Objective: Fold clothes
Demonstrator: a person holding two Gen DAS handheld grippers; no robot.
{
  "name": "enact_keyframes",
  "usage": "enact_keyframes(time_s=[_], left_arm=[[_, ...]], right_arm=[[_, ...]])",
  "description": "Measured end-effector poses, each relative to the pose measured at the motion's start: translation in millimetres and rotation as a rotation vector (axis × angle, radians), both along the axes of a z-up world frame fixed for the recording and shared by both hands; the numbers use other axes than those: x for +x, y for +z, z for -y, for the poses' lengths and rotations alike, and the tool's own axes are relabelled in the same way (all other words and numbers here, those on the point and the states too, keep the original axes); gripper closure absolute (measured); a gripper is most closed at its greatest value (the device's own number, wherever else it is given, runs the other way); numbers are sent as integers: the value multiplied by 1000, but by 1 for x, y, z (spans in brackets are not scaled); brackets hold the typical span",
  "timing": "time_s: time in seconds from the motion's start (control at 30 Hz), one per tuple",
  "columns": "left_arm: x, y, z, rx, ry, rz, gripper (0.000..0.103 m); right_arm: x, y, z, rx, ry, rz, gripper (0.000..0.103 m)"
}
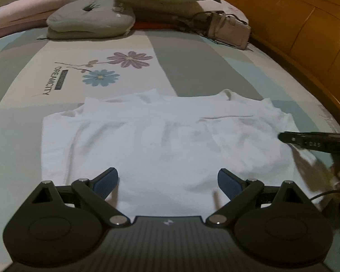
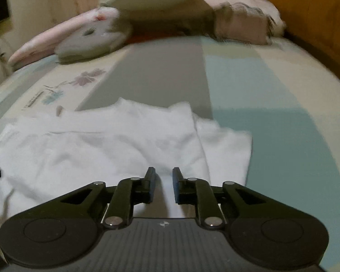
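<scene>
Left wrist view: white shirt (image 1: pixel 161 140) lies flat on the bed (image 1: pixel 192 68), long axis running left-right across the view, collar end away from the camera. Left gripper (image 1: pixel 167 181) hovers over the near hem, fingers (image 1: pixel 106 181) spread wide w/ nothing between. Right gripper (image 1: pixel 312 140) comes in from the right at the shirt's right edge; a flap of cloth hangs under it, but whether it's gripped can't be told here. Bare bed beyond the collar; pillow (image 1: pixel 90 20) and bag (image 1: pixel 226 29) well apart at the back, wooden frame (image 1: pixel 306 34) to the right.

Right wrist view: right gripper (image 2: pixel 163 183) fingers nearly pressed together, a ridge of shirt (image 2: pixel 102 145) between them; looks pinched, though blurred. Right sleeve part is doubled over. Open bed to the right & ahead. The right gripper is nearer the right edge.
</scene>
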State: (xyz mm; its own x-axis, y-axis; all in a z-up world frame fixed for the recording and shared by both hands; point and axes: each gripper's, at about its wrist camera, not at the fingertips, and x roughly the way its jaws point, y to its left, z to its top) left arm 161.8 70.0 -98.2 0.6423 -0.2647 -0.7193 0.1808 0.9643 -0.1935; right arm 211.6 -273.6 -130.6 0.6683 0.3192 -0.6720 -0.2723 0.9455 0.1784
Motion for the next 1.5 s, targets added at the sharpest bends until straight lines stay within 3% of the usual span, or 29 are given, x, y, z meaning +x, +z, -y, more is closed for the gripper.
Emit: enact_keyframes(time_s=[0.33, 0.47, 0.6, 0.7, 0.8, 0.87, 0.97, 1.03, 1.17, 1.33, 1.43, 1.5], left_arm=[[43, -8, 14, -3, -100, 60, 9], [67, -21, 24, 48, -104, 36, 9], [77, -13, 32, 93, -96, 61, 9], [67, 0, 34, 86, -96, 71, 9], [48, 11, 41, 71, -137, 88, 8], [36, 16, 47, 72, -164, 100, 7], [29, 1, 63, 194, -163, 107, 7], [35, -16, 67, 255, -138, 66, 7], [36, -14, 64, 235, -117, 40, 7], [19, 2, 72, 237, -163, 111, 6], [22, -14, 73, 236, -139, 55, 6], [24, -21, 73, 238, -119, 40, 4]], right_arm=[[-6, -4, 6, 73, -44, 12, 77], [-8, -6, 7, 93, -49, 20, 72], [-8, -6, 7, 110, -40, 24, 68], [-9, -7, 7, 123, -29, 29, 59], [-11, -7, 4, 131, 4, 40, 38], [-14, -5, -4, 93, 21, 54, 32], [-23, 1, -19, 4, 30, 80, 27], [-33, 5, -26, -18, 58, 97, 23], [-44, -1, -36, -89, 95, 95, 6], [-53, 2, -39, -103, 101, 96, 5], [-57, 10, -44, -62, 127, 110, 5], [-56, 5, -51, -93, 135, 93, 5]])
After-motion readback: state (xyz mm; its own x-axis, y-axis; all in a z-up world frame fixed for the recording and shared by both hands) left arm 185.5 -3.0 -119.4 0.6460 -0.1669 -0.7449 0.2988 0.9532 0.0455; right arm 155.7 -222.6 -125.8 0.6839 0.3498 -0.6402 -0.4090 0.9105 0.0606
